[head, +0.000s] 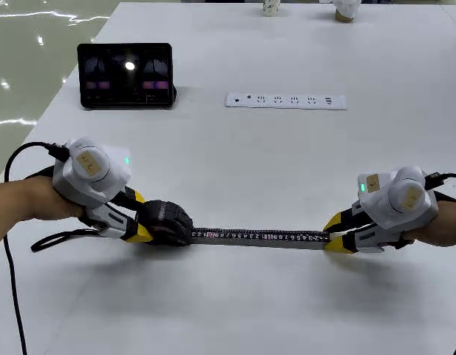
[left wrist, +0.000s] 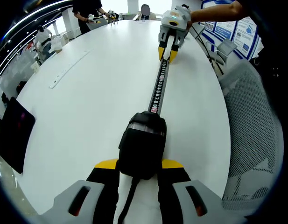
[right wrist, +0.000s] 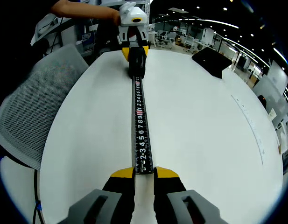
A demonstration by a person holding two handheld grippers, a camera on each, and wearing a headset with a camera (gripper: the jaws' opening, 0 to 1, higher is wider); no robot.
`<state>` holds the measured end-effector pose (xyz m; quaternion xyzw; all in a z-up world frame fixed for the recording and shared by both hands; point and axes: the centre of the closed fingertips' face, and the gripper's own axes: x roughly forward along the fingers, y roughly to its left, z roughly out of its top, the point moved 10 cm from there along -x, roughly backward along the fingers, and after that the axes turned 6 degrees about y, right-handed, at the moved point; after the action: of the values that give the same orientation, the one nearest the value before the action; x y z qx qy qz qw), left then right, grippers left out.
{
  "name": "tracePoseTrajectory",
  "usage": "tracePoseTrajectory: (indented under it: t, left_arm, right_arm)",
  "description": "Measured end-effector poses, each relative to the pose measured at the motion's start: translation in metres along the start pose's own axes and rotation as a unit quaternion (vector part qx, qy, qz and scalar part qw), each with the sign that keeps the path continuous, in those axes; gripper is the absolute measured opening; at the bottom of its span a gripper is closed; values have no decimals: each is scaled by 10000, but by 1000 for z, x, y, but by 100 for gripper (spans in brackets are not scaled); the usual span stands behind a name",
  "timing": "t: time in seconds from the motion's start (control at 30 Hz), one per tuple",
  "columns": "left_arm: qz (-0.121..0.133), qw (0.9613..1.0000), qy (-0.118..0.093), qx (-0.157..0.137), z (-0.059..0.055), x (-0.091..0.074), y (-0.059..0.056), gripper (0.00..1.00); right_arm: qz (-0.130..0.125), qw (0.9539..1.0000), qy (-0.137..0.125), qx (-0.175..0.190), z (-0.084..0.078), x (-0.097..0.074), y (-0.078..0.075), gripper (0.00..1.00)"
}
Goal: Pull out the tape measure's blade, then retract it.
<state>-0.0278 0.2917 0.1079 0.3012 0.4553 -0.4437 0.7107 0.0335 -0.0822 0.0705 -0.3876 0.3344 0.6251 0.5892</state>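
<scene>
The left gripper (head: 141, 217) has its fingers clamped around the tape measure (head: 166, 222), which sits on the desk (head: 250, 170) nearer than the power strip (head: 287, 100). The right gripper (head: 335, 235) pinches the blade (head: 257, 237) by its tip. The best approach is probably to keep the case pinned and pull level and straight, so the blade doesn't kink.

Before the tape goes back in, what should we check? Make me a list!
1. Left claw grips the tape measure case: ok.
2. Right claw pinches the blade at its end: ok.
3. The blade lies straight and flat on the table: ok.
4. Power strip and tablet sit well away from the blade: ok.
5. The lock on the case is off: cannot tell.
</scene>
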Motion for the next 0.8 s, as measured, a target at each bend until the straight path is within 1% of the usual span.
tracePoseTrajectory:
  t: [0.13,0.27,0.4,0.5,0.67,0.8]
  left_arm:
    - [13,9999,88,87,1,0,0,26]
    - [40,9999,120,115,2,0,0,26]
    - [70,9997,151,158,3,-1,0,26]
    - [98,9997,178,161,4,-1,-1,26]
    - [146,9997,163,111,3,-3,-2,26]
    - [180,9997,140,57,2,-6,-3,30]
  right_arm:
    - [-18,9999,92,-76,2,0,0,12]
    - [-75,9995,212,-225,4,1,1,12]
    - [-142,9992,281,-261,5,0,1,13]
    - [-181,9991,299,-259,5,0,1,13]
    - [-289,9989,301,-217,6,-1,1,15]
    - [-359,9989,277,-143,5,-4,1,18]
